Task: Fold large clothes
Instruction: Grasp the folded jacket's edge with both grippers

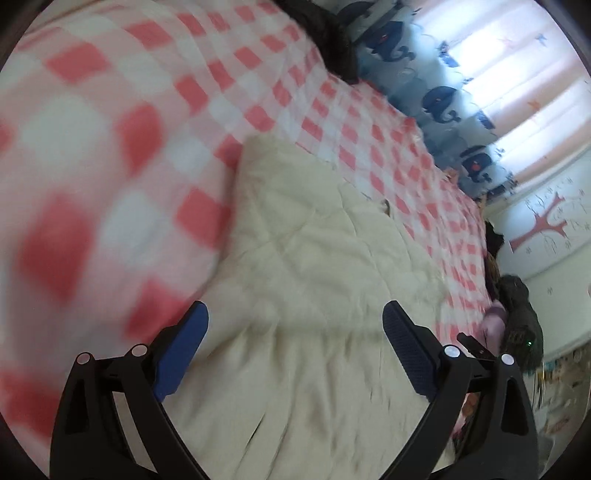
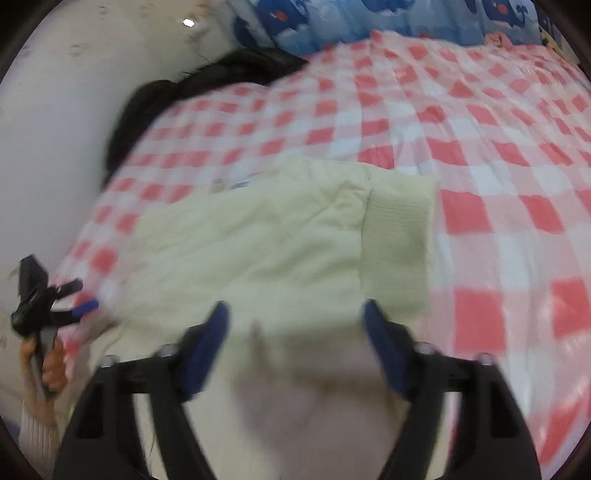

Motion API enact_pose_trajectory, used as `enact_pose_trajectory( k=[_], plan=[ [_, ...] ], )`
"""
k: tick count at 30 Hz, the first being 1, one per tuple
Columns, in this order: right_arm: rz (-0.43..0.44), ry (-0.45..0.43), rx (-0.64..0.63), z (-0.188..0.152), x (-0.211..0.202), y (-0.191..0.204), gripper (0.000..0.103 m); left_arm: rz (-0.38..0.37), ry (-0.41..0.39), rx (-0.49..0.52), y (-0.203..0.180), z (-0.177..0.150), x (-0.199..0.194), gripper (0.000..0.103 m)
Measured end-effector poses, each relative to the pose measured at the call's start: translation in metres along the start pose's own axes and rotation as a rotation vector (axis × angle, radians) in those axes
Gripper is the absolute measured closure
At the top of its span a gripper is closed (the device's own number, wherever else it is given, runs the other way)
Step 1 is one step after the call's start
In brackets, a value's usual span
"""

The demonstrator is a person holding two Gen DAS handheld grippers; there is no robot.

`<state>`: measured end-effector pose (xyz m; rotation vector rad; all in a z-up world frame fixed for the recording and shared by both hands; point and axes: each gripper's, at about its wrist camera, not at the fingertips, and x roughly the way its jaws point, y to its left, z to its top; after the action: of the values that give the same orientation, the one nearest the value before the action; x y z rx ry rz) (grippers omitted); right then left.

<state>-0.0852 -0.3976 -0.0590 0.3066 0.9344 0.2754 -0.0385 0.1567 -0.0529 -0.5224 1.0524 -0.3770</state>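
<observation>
A large cream garment (image 1: 317, 258) lies spread on the pink-and-white checked bed cover (image 1: 110, 110). My left gripper (image 1: 295, 314) is open just above the garment's near part, fingers apart, holding nothing. In the right wrist view the garment (image 2: 251, 236) shows a ribbed cuff or hem (image 2: 399, 236) at its right side. My right gripper (image 2: 295, 314) is open over the garment's near edge, nothing between its fingers. The left gripper (image 2: 55, 295) shows at the far left, held in a hand. Both views are blurred.
A dark garment (image 1: 332, 37) lies at the far edge of the bed; it also shows in the right wrist view (image 2: 192, 85). Blue whale-print bedding (image 2: 369, 18) lies along the bed's far side. A bright curtained window (image 1: 517, 55) and a white wall (image 2: 55, 110) bound the bed.
</observation>
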Motion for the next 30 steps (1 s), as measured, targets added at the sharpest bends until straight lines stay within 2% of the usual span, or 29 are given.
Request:
enact_pose_trajectory(
  k=[3, 7, 9, 12, 15, 21, 26, 29, 30],
  plan=[
    [0.053, 0.025, 0.065, -0.054, -0.047, -0.015, 0.015, 0.028, 0.019, 0.014, 0.031, -0.034, -0.055, 0.012],
    [0.136, 0.094, 0.252, -0.133, -0.09, -0.052, 0.014, 0.034, 0.05, -0.049, 0.088, -0.089, -0.112, 0.011],
    [0.158, 0.135, 0.329, -0.166, -0.105, -0.067, 0.014, 0.015, 0.066, -0.095, 0.113, -0.111, -0.123, 0.01],
    [0.22, 0.149, 0.378, -0.196, -0.118, -0.076, 0.014, -0.055, 0.127, -0.177, 0.142, -0.143, -0.121, 0.01],
    [0.328, 0.182, 0.437, -0.209, -0.116, -0.081, 0.014, -0.201, 0.206, -0.222, 0.152, -0.17, -0.103, 0.01],
    [0.49, 0.217, 0.494, -0.216, -0.099, -0.076, 0.014, -0.378, 0.282, -0.205, 0.125, -0.19, -0.07, 0.01],
    [0.564, 0.229, 0.489, -0.225, -0.093, -0.067, 0.014, -0.365, 0.28, -0.179, 0.106, -0.194, -0.066, 0.009],
    [0.595, 0.204, 0.484, -0.228, -0.09, -0.062, 0.016, -0.317, 0.284, -0.162, 0.105, -0.193, -0.066, 0.009],
    [0.609, 0.19, 0.482, -0.229, -0.091, -0.062, 0.029, -0.293, 0.295, -0.158, 0.106, -0.194, -0.065, 0.009]
  ],
)
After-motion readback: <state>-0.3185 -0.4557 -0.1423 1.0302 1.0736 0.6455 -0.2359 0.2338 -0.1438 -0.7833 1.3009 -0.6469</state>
